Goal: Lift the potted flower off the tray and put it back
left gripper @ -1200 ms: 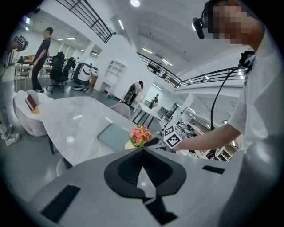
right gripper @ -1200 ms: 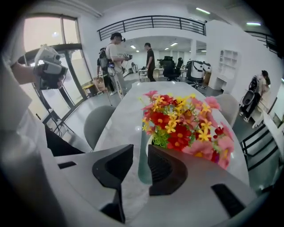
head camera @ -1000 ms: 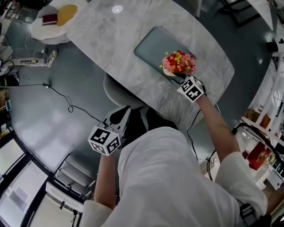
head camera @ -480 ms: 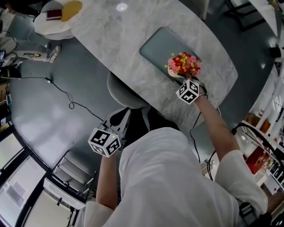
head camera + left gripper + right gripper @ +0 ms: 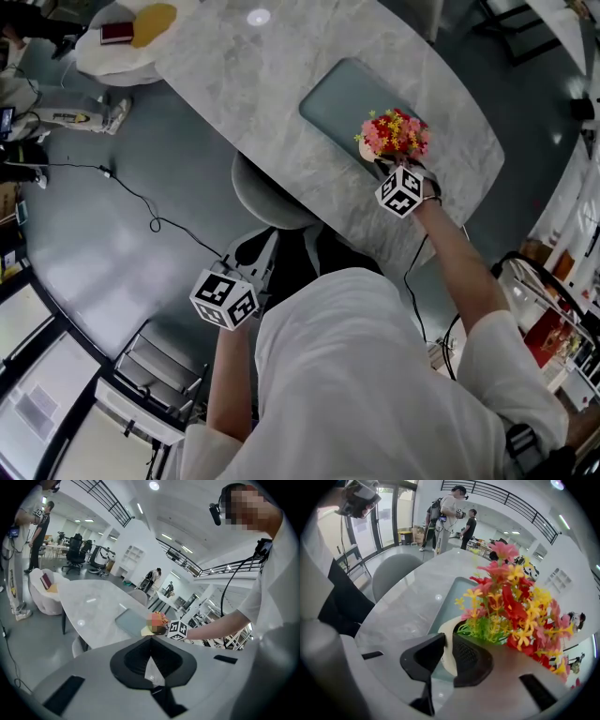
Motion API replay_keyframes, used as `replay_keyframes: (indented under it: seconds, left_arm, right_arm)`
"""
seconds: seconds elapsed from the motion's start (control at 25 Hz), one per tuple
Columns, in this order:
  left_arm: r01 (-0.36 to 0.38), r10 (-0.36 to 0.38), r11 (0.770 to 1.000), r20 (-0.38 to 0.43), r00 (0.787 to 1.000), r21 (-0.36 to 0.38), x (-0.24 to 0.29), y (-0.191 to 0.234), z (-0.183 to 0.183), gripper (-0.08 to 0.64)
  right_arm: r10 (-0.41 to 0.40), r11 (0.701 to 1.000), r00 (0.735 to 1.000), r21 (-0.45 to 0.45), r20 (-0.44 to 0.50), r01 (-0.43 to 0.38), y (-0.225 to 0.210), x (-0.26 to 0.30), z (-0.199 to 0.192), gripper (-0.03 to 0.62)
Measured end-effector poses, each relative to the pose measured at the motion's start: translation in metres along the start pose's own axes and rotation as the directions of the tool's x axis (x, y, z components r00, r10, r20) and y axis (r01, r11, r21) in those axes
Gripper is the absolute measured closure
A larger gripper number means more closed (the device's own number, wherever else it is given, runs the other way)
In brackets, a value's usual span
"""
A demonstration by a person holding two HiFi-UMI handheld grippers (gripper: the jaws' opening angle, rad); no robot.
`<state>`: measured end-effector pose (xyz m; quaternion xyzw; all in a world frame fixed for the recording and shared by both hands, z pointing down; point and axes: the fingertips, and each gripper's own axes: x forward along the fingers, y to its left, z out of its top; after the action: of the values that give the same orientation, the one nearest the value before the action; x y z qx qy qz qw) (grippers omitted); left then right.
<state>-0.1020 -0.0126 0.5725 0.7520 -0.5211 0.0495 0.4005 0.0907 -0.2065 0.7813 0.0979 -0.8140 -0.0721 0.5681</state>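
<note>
The potted flower (image 5: 394, 134), red, pink and yellow blooms in a cream pot (image 5: 444, 631), stands at the near right end of the grey-green tray (image 5: 333, 98) on the marble table (image 5: 234, 75). My right gripper (image 5: 382, 165) points steeply down at the pot's near side. Its jaws have just been closing. They now pinch the pot's rim, one finger outside and one inside (image 5: 447, 641). My left gripper (image 5: 255, 251) hangs below the table edge, far from the tray, its jaws together with nothing in them (image 5: 150, 638).
A grey chair (image 5: 267, 202) is tucked under the table's near edge. A small white round table (image 5: 117, 52) with a red book and a yellow item stands at the far left. A cable (image 5: 141, 202) trails across the floor. Several people stand in the background (image 5: 450, 508).
The right gripper's marker cube has rolled and settled slightly lower against the pot's near side. The left gripper has barely shifted.
</note>
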Motion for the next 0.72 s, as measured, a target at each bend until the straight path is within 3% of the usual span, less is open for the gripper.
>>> replay_keyframes:
  seconds: [0.72]
  left_arm:
    - [0.021, -0.023, 0.999, 0.049, 0.999, 0.04, -0.027, 0.004, 0.019, 0.551]
  right_arm:
    - [-0.05, 0.997, 0.998, 0.055, 0.035, 0.048, -0.015, -0.06, 0.03, 0.532]
